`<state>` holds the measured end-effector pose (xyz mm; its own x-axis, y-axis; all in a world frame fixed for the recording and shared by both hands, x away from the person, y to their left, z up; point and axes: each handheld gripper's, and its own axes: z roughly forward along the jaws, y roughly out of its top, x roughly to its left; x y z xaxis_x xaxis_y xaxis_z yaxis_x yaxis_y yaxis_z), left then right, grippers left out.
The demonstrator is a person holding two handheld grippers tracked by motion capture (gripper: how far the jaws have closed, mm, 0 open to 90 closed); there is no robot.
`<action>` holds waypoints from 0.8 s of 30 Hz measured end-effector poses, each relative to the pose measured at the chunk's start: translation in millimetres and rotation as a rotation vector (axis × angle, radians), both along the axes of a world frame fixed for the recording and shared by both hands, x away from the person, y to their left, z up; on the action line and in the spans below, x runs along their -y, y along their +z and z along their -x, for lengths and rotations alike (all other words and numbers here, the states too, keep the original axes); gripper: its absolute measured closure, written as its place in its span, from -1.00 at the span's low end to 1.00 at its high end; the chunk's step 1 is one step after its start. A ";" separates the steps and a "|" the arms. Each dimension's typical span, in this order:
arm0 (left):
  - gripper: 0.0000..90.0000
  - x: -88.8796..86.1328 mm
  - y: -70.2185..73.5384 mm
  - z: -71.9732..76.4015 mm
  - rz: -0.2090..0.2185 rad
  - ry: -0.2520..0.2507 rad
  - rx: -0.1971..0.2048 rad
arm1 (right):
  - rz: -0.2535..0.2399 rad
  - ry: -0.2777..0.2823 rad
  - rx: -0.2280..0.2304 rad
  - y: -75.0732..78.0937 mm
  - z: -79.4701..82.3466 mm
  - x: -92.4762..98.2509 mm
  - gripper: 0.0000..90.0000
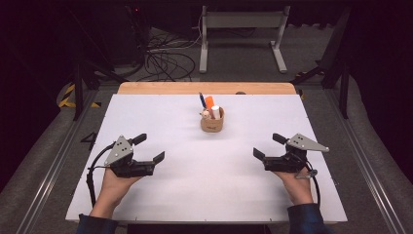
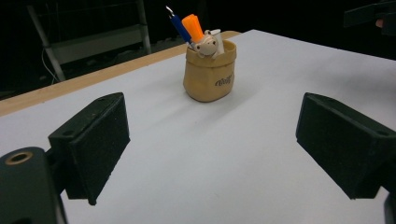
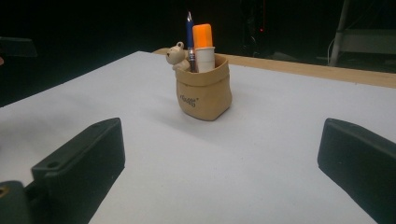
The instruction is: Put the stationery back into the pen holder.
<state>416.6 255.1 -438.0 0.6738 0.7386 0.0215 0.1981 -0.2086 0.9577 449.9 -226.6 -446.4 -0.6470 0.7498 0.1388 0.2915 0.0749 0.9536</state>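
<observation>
The small tan paper-like pouch [image 1: 212, 122] of pens stands near the white desk's [image 1: 160, 195] far edge, untouched. Left claw [image 1: 151, 147] and right claw [image 1: 265, 147] rest near the front corners, jaws apart; everything remains.

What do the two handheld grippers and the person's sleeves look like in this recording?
Both the left gripper and the right gripper are black, with two blocky flat-faced jaws and a grey three-cornered plate on top. A black cable trails back from each. The person's sleeves are dark blue.
</observation>
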 end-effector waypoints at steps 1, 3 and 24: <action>-0.77 -0.5 0.1 -0.1 -0.005 0.000 0.003 | -0.002 -0.002 -0.001 -0.1 0.5 0.9 -0.97; -0.77 -0.6 -0.3 -0.1 0.002 0.001 0.000 | 0.001 -0.002 -0.002 -0.6 1.6 2.7 -0.97; -0.77 -2.6 0.8 -0.4 -0.006 0.003 0.006 | 0.001 -0.029 -0.017 -2.1 10.0 19.4 -0.96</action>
<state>417.0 257.7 -437.2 0.6715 0.7404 0.0299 0.1932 -0.2138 0.9576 439.9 -245.9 -448.5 -0.6224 0.7685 0.1487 0.3097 0.0673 0.9484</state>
